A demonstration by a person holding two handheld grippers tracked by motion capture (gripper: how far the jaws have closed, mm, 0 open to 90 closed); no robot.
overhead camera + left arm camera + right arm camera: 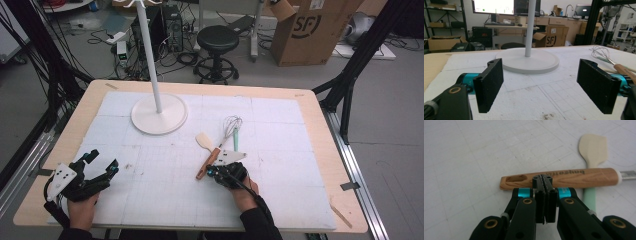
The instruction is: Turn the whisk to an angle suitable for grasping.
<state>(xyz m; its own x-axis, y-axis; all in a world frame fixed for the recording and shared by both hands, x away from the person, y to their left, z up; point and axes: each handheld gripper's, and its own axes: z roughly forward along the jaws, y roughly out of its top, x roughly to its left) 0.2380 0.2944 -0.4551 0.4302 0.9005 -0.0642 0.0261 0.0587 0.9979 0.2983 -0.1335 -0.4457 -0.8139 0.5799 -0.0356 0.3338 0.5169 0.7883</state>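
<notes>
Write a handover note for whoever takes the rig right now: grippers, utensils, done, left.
Left gripper: open, nothing between the jaws, parked at the near left of the table, facing the white stand base.
Right gripper: jaws shut with nothing between them, tips right at the wooden handle of the whisk; contact can't be confirmed.
Whisk and spatula lie side by side, flat on the mat, mid-table.
Done: right gripper brought to the handle.
Left: probably open the jaws, grip the handle, lift.
</notes>
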